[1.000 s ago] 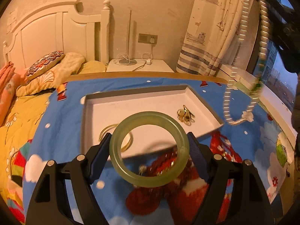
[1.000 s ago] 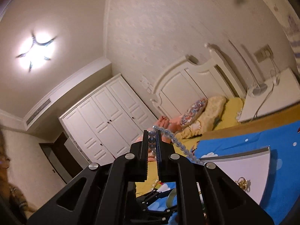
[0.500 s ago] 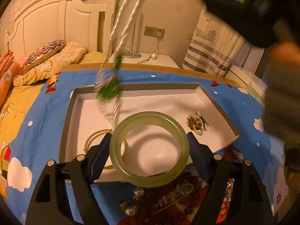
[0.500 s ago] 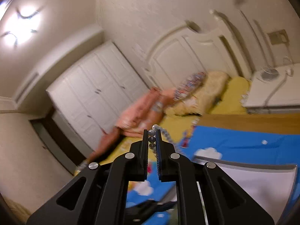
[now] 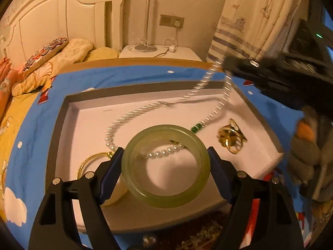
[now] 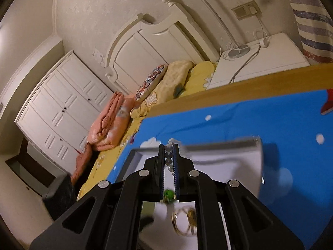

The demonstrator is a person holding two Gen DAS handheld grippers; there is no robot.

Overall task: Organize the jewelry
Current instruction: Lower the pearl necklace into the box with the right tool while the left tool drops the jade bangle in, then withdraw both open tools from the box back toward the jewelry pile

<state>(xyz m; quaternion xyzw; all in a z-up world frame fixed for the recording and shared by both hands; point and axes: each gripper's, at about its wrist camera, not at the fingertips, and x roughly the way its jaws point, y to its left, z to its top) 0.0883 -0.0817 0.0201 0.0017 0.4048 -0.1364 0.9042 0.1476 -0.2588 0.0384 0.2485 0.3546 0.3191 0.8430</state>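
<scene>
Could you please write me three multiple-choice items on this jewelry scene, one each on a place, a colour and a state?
1. Where does the pearl necklace's lower part lie?
A on the bedside table
B in the white tray
C on the pillow

2. What colour is the bangle in the left tool?
A pale green
B red
C black

3. How is the right tool?
A wide open
B shut on the pearl necklace
C out of view

Answers: 1 B, pearls rest on the tray floor; 2 A, translucent green ring; 3 B, beads sit pinched between its fingers.
</scene>
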